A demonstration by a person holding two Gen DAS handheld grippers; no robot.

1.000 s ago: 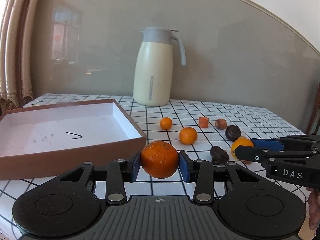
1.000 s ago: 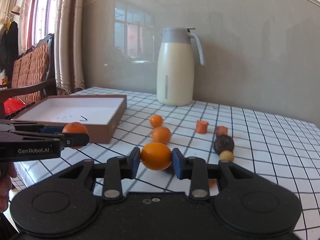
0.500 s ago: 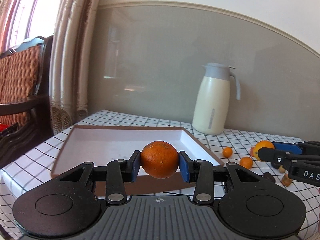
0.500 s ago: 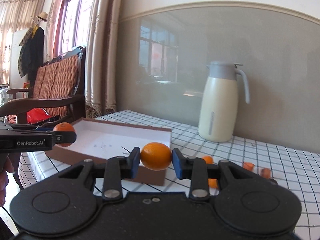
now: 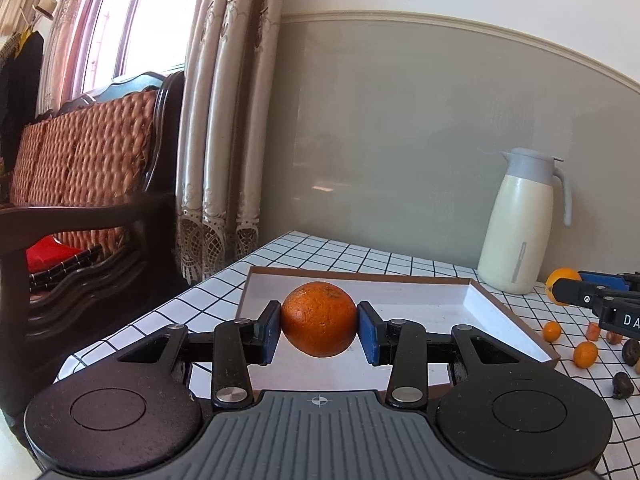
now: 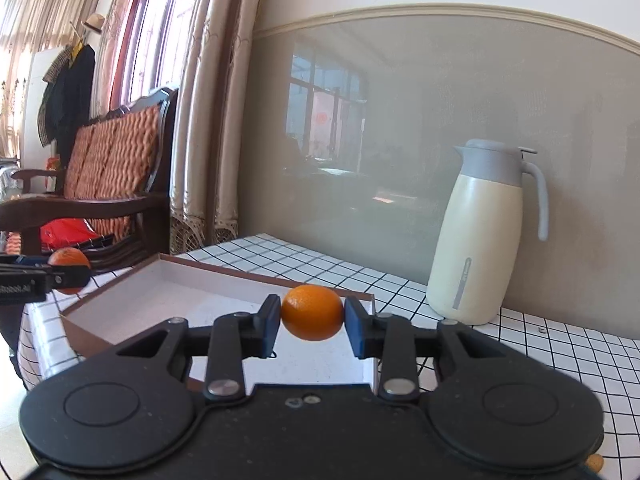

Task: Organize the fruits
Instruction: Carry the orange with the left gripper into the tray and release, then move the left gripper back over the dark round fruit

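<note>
Orange mandarin (image 5: 319, 319) pinched by left gripper (image 5: 319, 326); smaller orange (image 6: 312, 312) pinched by right gripper (image 6: 311, 325); both above near edge of brown box (image 5: 512, 322).

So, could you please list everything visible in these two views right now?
Shallow brown cardboard box with white inside: one, on the checked tablecloth, empty.
Cream thermos jug with grey lid: one, by the wall.
Large dimpled orange: one, held over the box.
Smooth smaller orange: one, held over the box's near edge.
Small orange fruits: two, on the cloth right of the box.
Dark brown wrinkled fruits: two, near them.
Wooden bench with woven cushions: one, by the curtained window.
Left gripper: fingers clamped on the large orange.
Right gripper: fingers clamped on the smaller orange.
</note>
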